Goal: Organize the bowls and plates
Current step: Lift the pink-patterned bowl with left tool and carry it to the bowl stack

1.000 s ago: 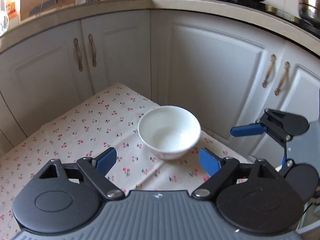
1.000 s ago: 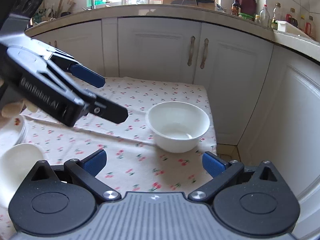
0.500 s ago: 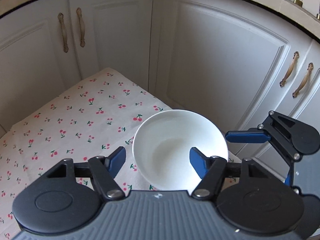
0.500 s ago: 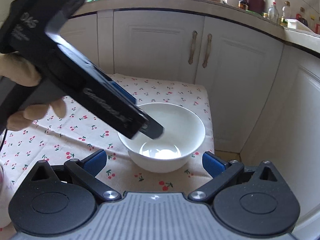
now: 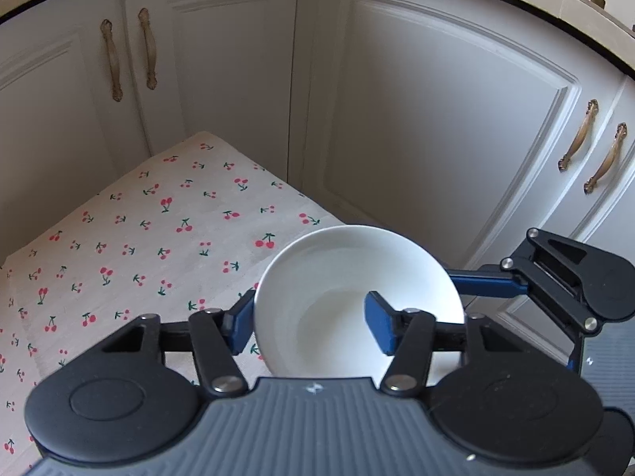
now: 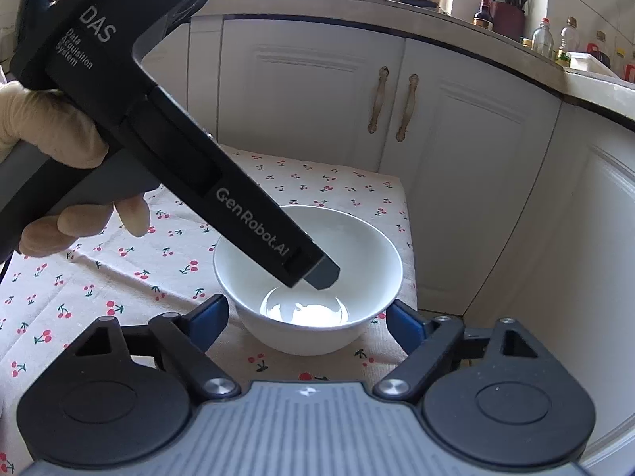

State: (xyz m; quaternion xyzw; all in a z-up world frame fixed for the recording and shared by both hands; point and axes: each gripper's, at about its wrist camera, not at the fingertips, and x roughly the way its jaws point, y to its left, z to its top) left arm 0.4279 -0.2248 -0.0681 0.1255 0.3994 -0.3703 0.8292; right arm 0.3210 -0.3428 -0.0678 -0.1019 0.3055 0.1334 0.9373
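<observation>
A white bowl (image 5: pixel 357 269) (image 6: pixel 369 261) stands empty near the corner of the cherry-print tablecloth (image 5: pixel 158 238). My left gripper (image 5: pixel 309 305) straddles the bowl's left wall, jaws closing. Its left pad rests at the outside of the rim, while the right pad hangs inside the bowl, apart from the wall. From the right wrist view, one left finger (image 6: pixel 317 273) dips into the bowl. My right gripper (image 6: pixel 309 313) has the bowl's base between its jaws, which are closing, with small gaps on both sides. One right finger (image 5: pixel 484 283) shows behind the bowl's rim.
White cabinet doors (image 5: pixel 436 139) rise close behind the table. The table's edge (image 6: pixel 408 238) drops off just right of the bowl. A gloved hand (image 6: pixel 51 139) holds the left gripper's handle. Bottles and a knife block (image 6: pixel 508 12) stand on the counter.
Both grippers came forward and down onto the bowl. The left jaws narrowed from wide open, with one finger now inside the bowl. The right jaws narrowed around the bowl's base.
</observation>
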